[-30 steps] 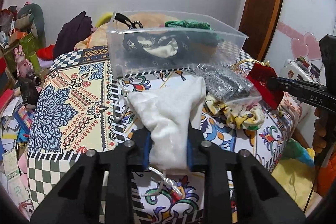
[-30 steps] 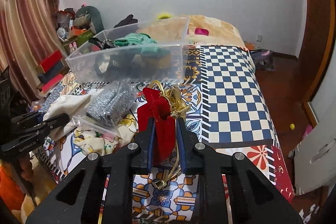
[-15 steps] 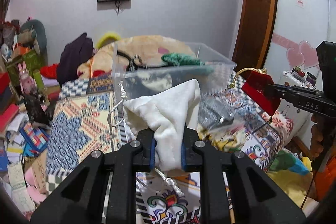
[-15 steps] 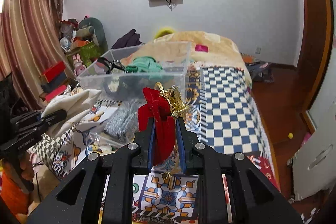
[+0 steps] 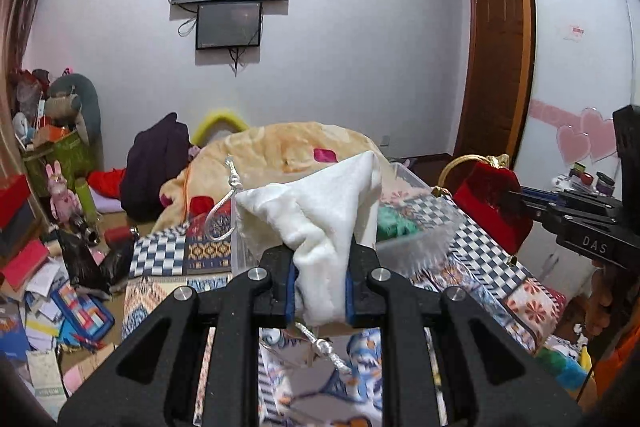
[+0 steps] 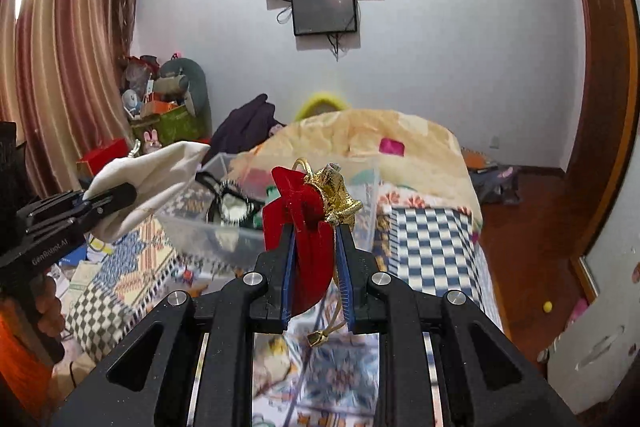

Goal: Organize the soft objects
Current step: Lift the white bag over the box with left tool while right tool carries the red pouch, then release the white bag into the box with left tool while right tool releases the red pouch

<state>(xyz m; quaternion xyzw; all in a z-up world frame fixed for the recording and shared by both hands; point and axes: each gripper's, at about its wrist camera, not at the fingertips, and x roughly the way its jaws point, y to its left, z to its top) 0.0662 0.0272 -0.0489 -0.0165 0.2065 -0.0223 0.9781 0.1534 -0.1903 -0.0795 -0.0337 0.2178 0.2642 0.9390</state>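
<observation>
Got my left gripper (image 5: 320, 285) pinching the white pouch (image 5: 320, 223) and my right gripper (image 6: 315, 277) clamped on the red pouch (image 6: 298, 223), so I'd hover each squarely over the clear bin (image 6: 248, 227) before letting go, minding those dangling cords.

Bed (image 6: 432, 239) with a patterned cover, and the cluttered floor (image 5: 44, 311) beside it

A clear plastic bin (image 6: 208, 227) sits on the bed's checked and floral cover, holding green (image 5: 394, 225) and dark soft items; behind it lies a heaped tan blanket (image 6: 384, 135), with a dark purple garment (image 5: 154, 163) at its far side. Books, papers and a pink rabbit toy (image 5: 60, 191) litter the floor on one side; on the other, bare wood floor carries a small yellow ball (image 6: 547, 305)
</observation>
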